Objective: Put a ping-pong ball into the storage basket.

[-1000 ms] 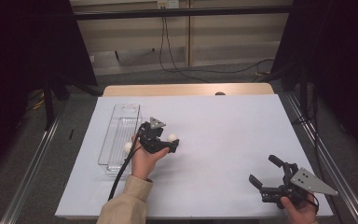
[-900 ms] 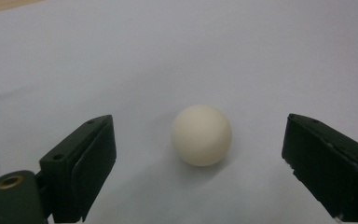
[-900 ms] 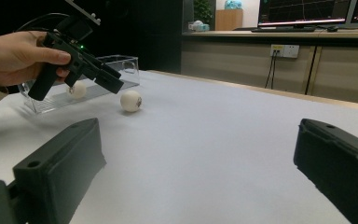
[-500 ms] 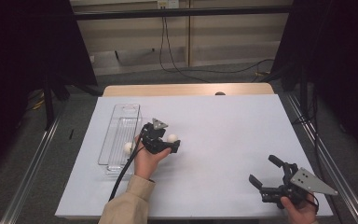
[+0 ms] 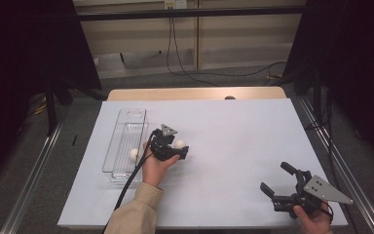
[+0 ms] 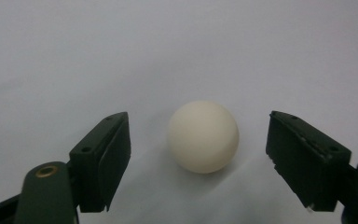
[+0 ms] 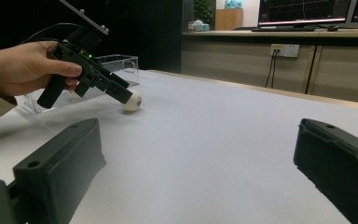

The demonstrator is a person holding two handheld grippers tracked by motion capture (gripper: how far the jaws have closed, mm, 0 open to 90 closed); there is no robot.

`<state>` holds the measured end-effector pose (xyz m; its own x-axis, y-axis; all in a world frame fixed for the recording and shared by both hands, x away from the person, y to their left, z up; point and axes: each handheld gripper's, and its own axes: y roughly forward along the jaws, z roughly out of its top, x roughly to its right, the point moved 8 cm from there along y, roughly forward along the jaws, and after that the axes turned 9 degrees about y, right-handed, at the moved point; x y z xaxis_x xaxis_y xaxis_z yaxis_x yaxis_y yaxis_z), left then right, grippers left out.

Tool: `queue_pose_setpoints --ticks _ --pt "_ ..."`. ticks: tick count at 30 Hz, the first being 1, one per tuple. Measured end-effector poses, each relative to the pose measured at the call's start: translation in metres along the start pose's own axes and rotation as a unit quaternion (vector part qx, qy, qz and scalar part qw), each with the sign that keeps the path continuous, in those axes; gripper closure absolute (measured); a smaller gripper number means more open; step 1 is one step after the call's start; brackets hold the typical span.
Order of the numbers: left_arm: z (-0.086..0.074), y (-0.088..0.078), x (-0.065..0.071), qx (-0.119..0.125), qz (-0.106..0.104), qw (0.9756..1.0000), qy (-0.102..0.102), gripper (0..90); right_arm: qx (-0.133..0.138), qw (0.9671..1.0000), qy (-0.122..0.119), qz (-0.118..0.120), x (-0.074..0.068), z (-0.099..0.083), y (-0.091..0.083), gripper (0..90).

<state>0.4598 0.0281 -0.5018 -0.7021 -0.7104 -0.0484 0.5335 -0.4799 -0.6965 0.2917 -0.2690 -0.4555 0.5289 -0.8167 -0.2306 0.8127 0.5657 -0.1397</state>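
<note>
Left gripper, held in the person's left hand, sits low over the white paper-covered table with a small cream-white ball lying between its two black jaws. Those jaws have just been closing and now stand at a middling width. In the left gripper view a gap shows on either side of the ball, wider on the left, so the pads do not press on it yet and the ball rests free on the table. Compared with a second ago the hand has barely shifted, so the narrowing of the jaws is the real change. I judge that the grasp is about to complete and that the pick-up is the step in hand.

A second cream-white ball lies just beside the clear plastic rectangular tray, which stands close to the left of the gripper with its long side running away from the person. That tray wall is the nearest edge to mind.

Right gripper rests with its jaws spread wide and nothing between them, well apart at the table's near right corner. Bare table lies between the two grippers and beyond them, giving plenty of room to lift and carry.
</note>
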Motion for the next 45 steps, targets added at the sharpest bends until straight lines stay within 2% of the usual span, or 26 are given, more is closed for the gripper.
queue_pose_setpoints --ticks 10,16,26,38,44,45 --pt "0.000 0.002 0.001 0.003 -0.015 0.9999 -0.008 28.3 0.000 1.0000 0.000 0.000 0.000 0.000 -0.001 0.6" --pt "-0.001 0.004 0.002 0.000 -0.017 0.9999 -0.001 31.5 0.000 1.0000 0.000 -0.001 0.000 0.000 -0.001 0.7" --pt "-0.002 0.007 0.003 -0.001 -0.026 0.9997 -0.006 37.0 0.000 1.0000 0.000 0.000 0.000 0.000 -0.001 0.6" --pt "-0.005 0.010 0.003 -0.005 -0.028 0.9996 0.000 41.6 0.000 1.0000 0.000 -0.001 0.000 0.000 -0.001 0.6" --pt "-0.004 0.011 0.002 -0.003 -0.028 0.9996 -0.003 44.1 0.001 1.0000 0.000 -0.002 0.000 0.000 -0.002 0.7" --pt "-0.004 0.011 0.003 -0.001 -0.030 0.9995 -0.008 44.4 0.000 1.0000 0.000 -0.002 0.000 0.000 -0.002 0.7"
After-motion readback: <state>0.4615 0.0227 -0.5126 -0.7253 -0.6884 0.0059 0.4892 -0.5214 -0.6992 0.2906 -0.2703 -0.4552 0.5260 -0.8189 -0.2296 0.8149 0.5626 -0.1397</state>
